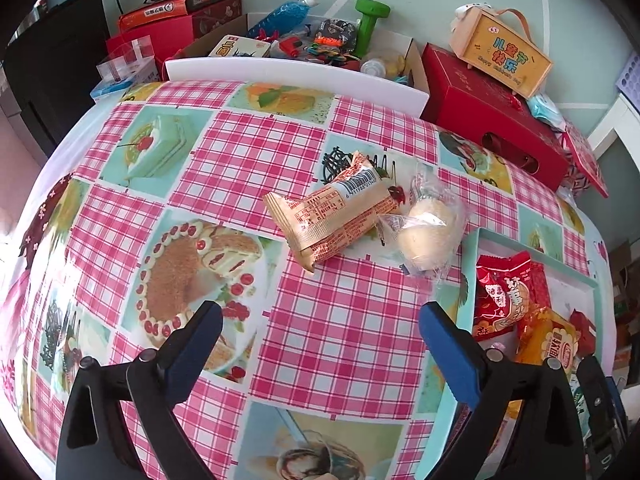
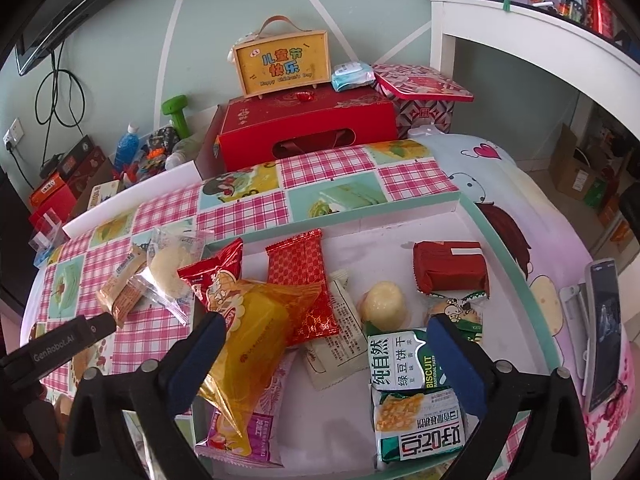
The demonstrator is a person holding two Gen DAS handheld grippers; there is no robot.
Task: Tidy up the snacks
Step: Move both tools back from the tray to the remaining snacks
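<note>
Both tongs stand wide and hold nothing. The left tongs (image 1: 320,316) hover over the checked worktop (image 1: 248,152); at their twelve o'clock an orange wrapped snack (image 1: 332,212) lies touching a clear-bagged pale bun (image 1: 426,228), both outside the tray (image 1: 480,236). The right tongs (image 2: 324,328) hang over the tray, where a yellow-orange packet (image 2: 256,328) lies across a red packet (image 2: 304,276), with green biscuit packs (image 2: 404,360) at four o'clock.
</note>
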